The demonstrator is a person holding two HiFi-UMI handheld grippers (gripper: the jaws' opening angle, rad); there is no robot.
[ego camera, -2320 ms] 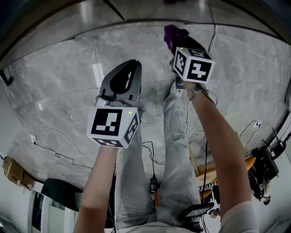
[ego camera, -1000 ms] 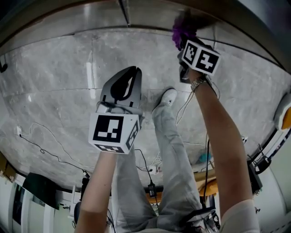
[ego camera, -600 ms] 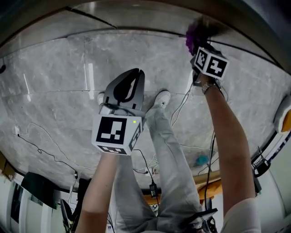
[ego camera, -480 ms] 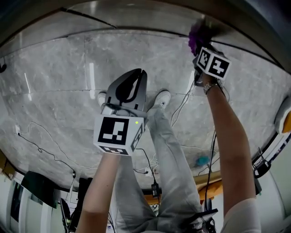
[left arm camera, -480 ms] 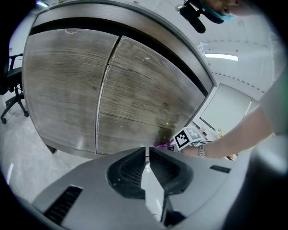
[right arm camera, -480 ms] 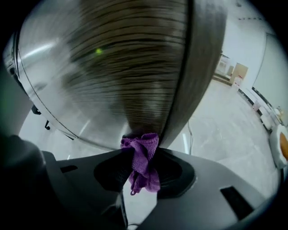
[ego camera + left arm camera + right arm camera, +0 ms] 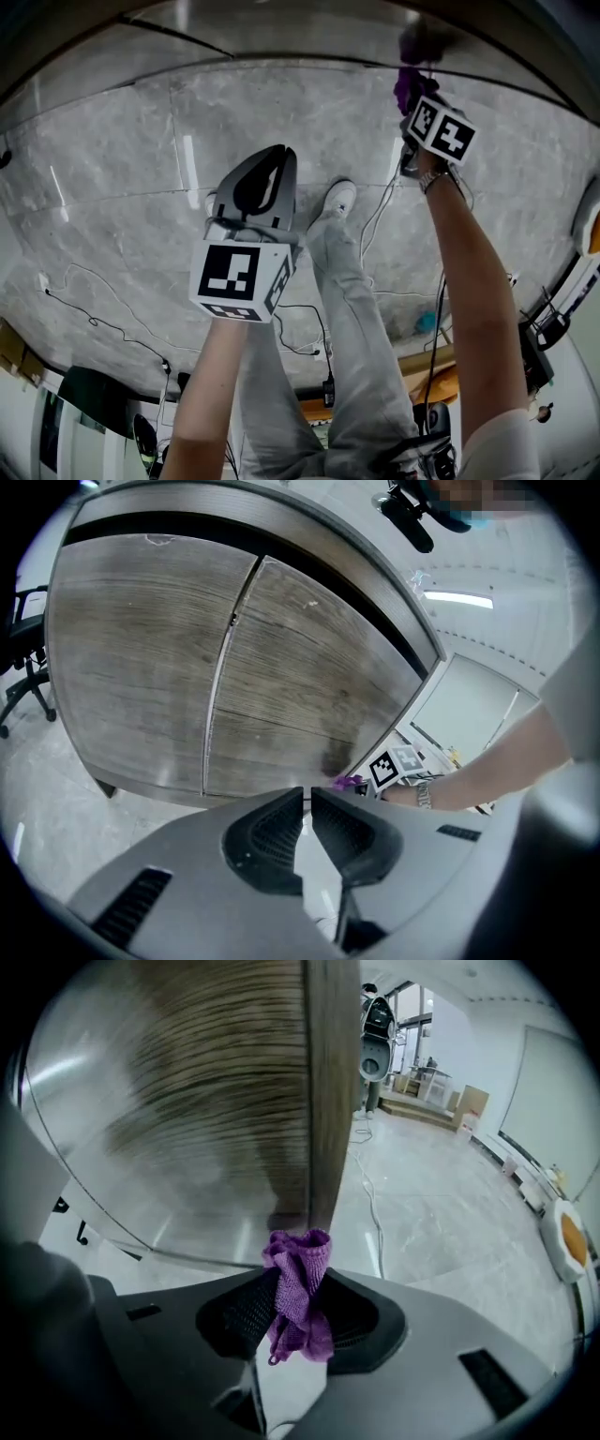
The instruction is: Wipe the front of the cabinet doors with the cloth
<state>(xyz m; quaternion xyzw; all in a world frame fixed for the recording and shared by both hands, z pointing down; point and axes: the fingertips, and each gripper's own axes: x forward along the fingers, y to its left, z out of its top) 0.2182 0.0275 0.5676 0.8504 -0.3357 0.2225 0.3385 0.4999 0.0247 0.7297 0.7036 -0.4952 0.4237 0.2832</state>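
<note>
Head view, left to right | left gripper (image 7: 279, 150): jaws together, empty, held back from the cabinet | grey-brown wood-grain cabinet doors (image 7: 178, 667): two, closed | right gripper (image 7: 298, 1277): clamped on small purple knitted cloth (image 7: 302, 1321), bunched into a narrow wad by the right door's outer edge | risk: wad slips past that edge, hard jaw tips scrape wood.

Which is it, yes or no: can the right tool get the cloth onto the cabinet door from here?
Probably yes. The right tool is shut on the cloth, which sits right by the cabinet door at its edge, with nothing between them. Whether it already touches is unclear.
</note>
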